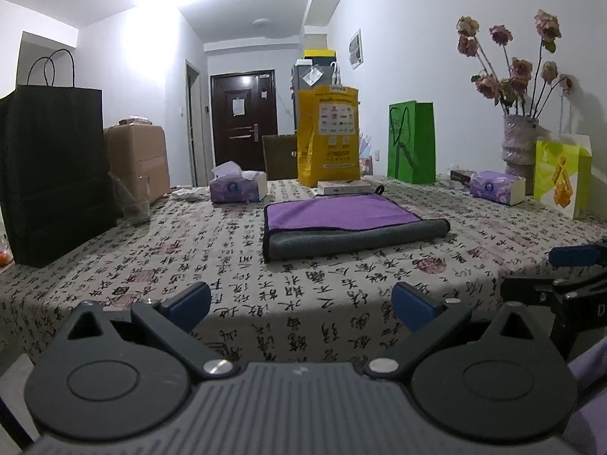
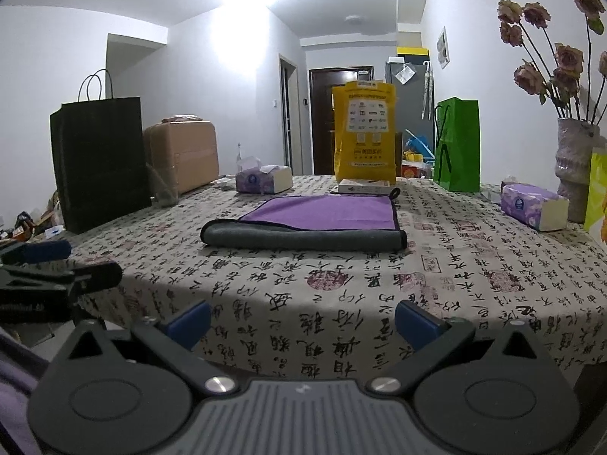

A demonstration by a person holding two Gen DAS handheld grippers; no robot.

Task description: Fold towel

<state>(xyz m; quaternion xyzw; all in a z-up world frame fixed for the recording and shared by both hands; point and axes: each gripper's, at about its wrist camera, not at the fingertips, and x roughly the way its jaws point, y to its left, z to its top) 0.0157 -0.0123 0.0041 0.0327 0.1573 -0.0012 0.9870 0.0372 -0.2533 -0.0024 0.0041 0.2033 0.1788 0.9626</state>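
Observation:
A purple towel with a grey underside (image 1: pixel 341 220) lies folded on the table, its grey folded edge toward me; it also shows in the right wrist view (image 2: pixel 315 223). My left gripper (image 1: pixel 301 305) is open and empty, held back at the table's near edge, well short of the towel. My right gripper (image 2: pixel 302 320) is open and empty too, at the near edge. Each gripper shows at the side of the other's view: the right gripper (image 1: pixel 569 265) and the left gripper (image 2: pixel 45 265).
The table wears a calligraphy-print cloth (image 1: pixel 227 250). Around the towel stand a black paper bag (image 1: pixel 53 174), a glass (image 1: pixel 134 204), tissue packs (image 1: pixel 237 185) (image 2: pixel 533 208), a yellow bag (image 1: pixel 328 136), a green bag (image 1: pixel 411 142), a vase of dried flowers (image 1: pixel 518 144) and a cardboard box (image 1: pixel 138 155).

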